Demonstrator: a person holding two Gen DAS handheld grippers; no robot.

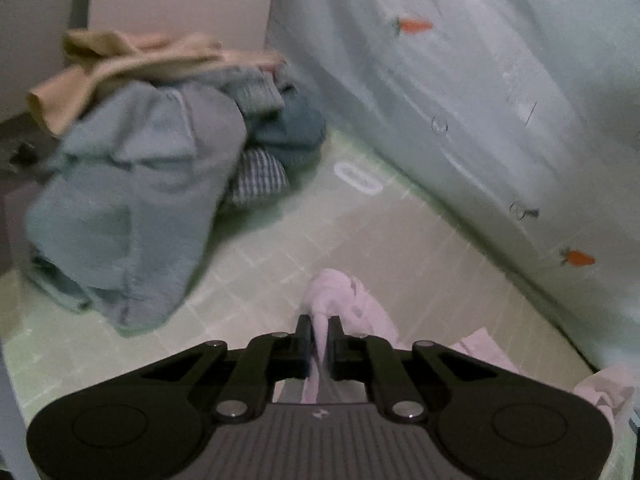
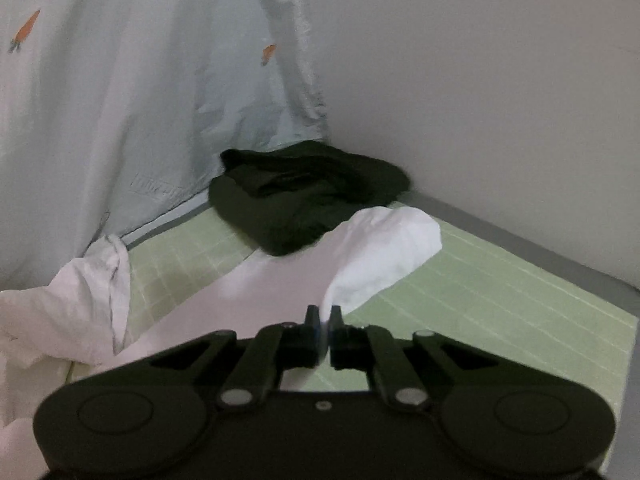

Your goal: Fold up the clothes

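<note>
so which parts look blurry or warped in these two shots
Left wrist view: the clothes pile is motion-smeared, the fisheye bends the carrot-print curtain, and the light is dim. Right wrist view: the white garment is slightly soft and the dark folded garment sharper.

Mat: pale green, white grid. Curtain: pale blue, orange carrots. Folded garment: dark green. Shirt: white.

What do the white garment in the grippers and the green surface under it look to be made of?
White garment: thin woven cloth, probably cotton, matte; it creases sharply and bunches where the right gripper pinches it. Green surface: looks like a smooth cutting-mat type sheet, judging by its printed pale grid lines; material uncertain.
</note>
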